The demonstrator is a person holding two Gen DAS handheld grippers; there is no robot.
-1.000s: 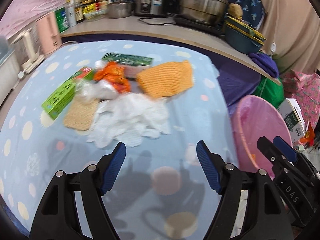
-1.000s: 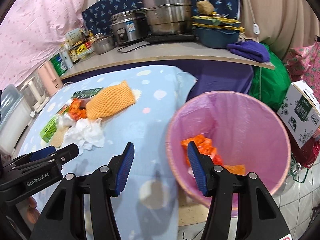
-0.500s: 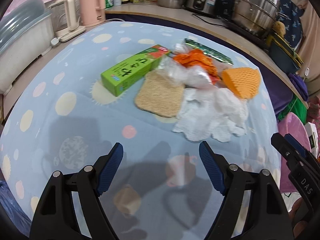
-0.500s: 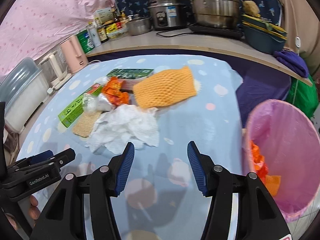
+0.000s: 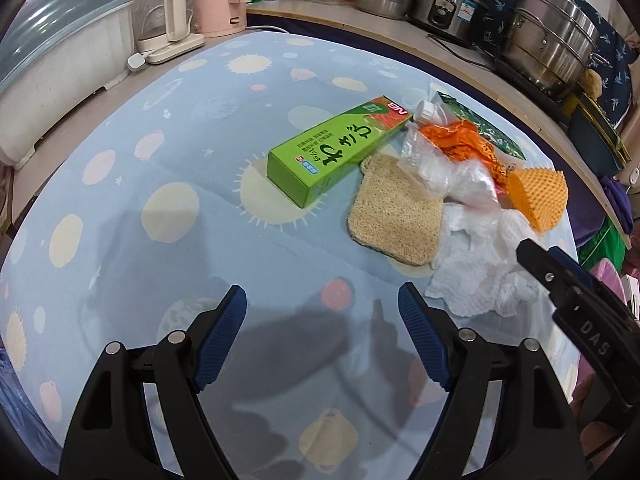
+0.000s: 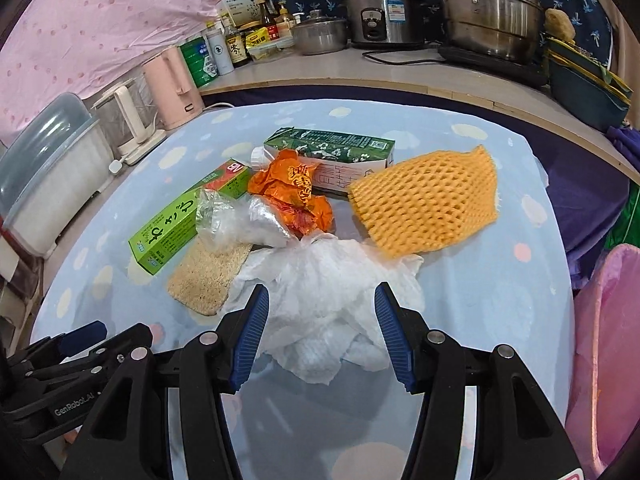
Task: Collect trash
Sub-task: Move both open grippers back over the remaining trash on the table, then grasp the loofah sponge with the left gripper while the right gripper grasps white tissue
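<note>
A heap of trash lies on the blue patterned tablecloth (image 6: 492, 300): crumpled white tissue (image 6: 328, 300), orange foam net (image 6: 428, 208), orange wrapper (image 6: 296, 192), clear plastic bag (image 6: 236, 220), green box (image 6: 180, 220), brown scrub pad (image 6: 208, 276) and a dark green carton (image 6: 332, 148). My right gripper (image 6: 320, 308) is open, its fingers on either side of the tissue's near part. My left gripper (image 5: 322, 312) is open and empty over bare cloth, short of the green box (image 5: 336, 152) and pad (image 5: 396, 216). The pink bin (image 6: 604, 360) stands at the right, off the table.
A counter behind holds steel pots (image 6: 488, 4), a rice cooker (image 6: 384, 12), bottles, a pink kettle (image 6: 172, 88) and a white kettle (image 6: 128, 120). A covered dish rack (image 6: 44, 168) stands at the left. The table's right edge drops beside the bin.
My right gripper swung from over the pink bin back to the table and now straddles the white tissue. My left gripper turned left and came closer to the green box and pad.
</note>
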